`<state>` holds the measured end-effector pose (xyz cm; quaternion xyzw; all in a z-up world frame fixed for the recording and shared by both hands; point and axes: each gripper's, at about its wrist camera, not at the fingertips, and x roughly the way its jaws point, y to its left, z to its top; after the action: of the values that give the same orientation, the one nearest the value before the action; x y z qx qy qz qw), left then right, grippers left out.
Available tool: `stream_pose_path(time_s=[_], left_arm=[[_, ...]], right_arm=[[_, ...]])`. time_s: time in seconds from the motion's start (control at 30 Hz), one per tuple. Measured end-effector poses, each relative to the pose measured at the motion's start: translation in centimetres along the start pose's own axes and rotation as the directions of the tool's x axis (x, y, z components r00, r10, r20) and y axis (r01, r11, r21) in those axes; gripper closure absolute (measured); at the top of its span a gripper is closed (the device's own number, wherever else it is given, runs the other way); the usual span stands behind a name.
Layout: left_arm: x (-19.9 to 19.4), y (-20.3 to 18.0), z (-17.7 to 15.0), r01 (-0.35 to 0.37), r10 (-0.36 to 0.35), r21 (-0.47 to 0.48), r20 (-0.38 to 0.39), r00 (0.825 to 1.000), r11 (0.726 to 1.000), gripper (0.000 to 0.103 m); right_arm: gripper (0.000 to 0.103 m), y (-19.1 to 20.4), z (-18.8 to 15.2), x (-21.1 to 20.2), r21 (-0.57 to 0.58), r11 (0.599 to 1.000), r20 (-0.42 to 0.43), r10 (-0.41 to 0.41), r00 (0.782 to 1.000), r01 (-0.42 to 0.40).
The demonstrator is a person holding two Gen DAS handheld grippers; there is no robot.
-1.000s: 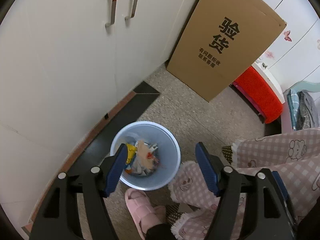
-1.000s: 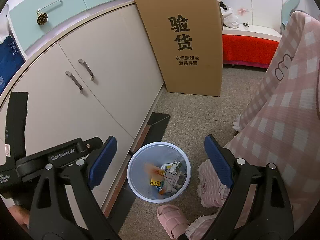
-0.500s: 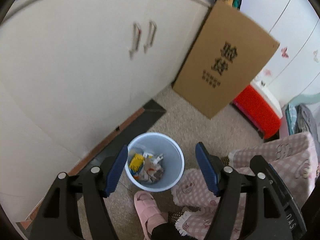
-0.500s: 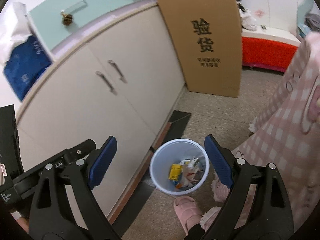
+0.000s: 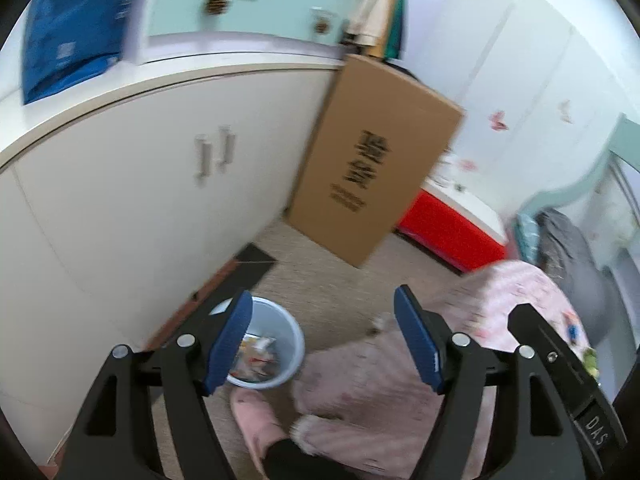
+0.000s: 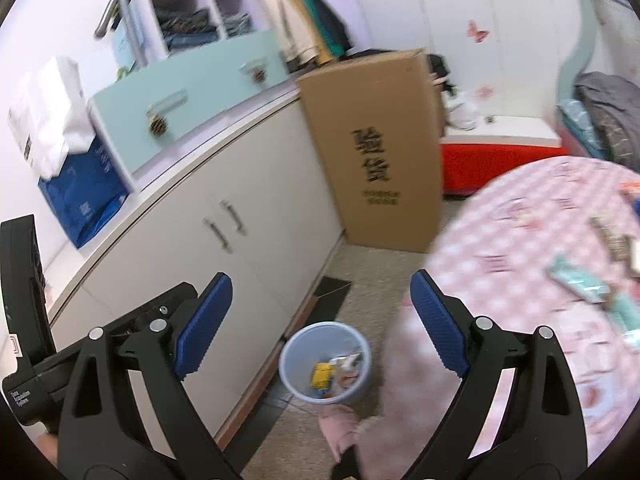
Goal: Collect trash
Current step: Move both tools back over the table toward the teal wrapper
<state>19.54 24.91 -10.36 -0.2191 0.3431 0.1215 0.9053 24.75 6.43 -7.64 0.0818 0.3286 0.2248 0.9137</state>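
The left gripper (image 5: pixel 322 336) is empty, its jaws opening. The right gripper (image 6: pixel 322 324) stands wide apart, also empty. The waste bin (image 6: pixel 325 362), holding trash (image 6: pixel 334 376), sits on the floor beside the white cabinet (image 6: pixel 256 248) and the pink-covered table (image 6: pixel 540 264).

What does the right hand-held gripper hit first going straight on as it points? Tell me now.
Probably the white cabinet, low on its door beside the cardboard box; depth is unclear. The right hand-held gripper is open and empty, and the trash bin sits below that line.
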Motion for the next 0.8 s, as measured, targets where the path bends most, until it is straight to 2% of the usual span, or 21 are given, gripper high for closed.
stream_pose_path(time_s=[0.2, 0.4, 0.57, 0.8], left_arm=[[0.4, -10.0, -2.6, 0.091, -0.084, 0.115, -0.063, 0.994, 0.989, 0.031], [2.4, -20.1, -6.5, 0.151, -0.123, 0.207, -0.143, 0.982, 0.967, 0.031], [4.7, -25.2, -9.2, 0.186, -0.142, 0.207, -0.21, 0.967, 0.961, 0.031], [7.6, -30.7, -12.7, 0.175, -0.1, 0.264, -0.274, 0.957, 0.949, 0.031]], right_arm=[[0.014, -8.3, 1.0, -6.1, 0.036, 0.991, 0.053, -0.129, 0.99, 0.127], [0.014, -17.7, 0.6, -10.5, 0.105, 0.95, 0.056, -0.301, 0.952, 0.294], [0.014, -24.2, -0.4, -12.7, 0.186, 0.915, 0.02, -0.367, 0.93, 0.357], [0.014, -28.6, -1.8, -13.7, 0.227, 0.885, -0.013, -0.415, 0.91, 0.407]])
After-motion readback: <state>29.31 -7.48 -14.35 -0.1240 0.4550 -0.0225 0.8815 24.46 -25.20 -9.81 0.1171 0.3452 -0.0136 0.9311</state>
